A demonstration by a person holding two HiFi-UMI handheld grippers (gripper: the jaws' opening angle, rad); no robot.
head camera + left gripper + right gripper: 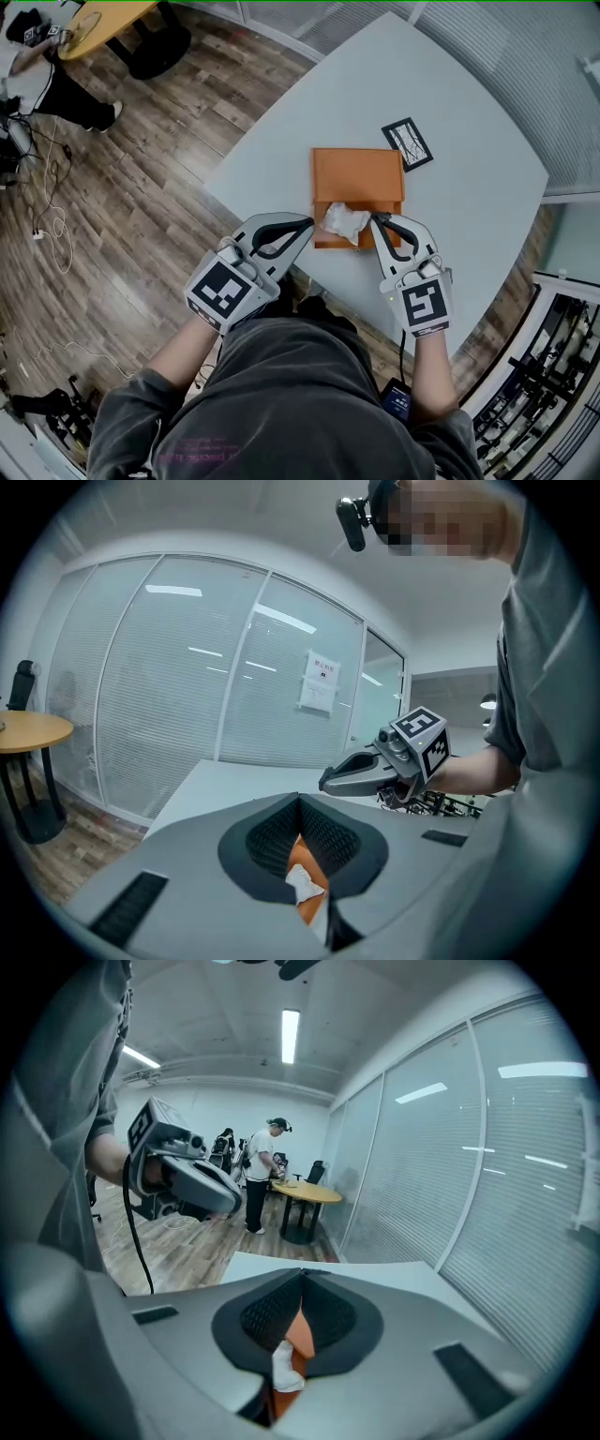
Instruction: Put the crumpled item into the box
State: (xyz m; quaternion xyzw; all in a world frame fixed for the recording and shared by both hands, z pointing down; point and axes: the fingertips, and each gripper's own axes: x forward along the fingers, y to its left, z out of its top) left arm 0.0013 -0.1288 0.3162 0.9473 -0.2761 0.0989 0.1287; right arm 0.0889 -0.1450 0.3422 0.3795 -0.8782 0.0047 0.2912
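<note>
At box [357, 173] near rim: crumpled item [345, 222] flanked

Orange box sits on pale surface [450, 131]. White crumpled item lies at its near edge, possibly just inside. Either side, left tool [312, 224] and right tool [377, 218], jaws closed, empty.

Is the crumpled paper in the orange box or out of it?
In, apparently: the crumpled paper lies within the outline of the orange box, near its front edge. Depth: cannot tell.

— An office, is it?
— Looks like one: glass walls [187, 667] with blinds, a notice [321, 680] stuck up, strip lights [290, 1035], a round table [305, 1192].
— And the cables [52, 220] across the wood floor [141, 187]?
— Part test lab, I'd say.
</note>
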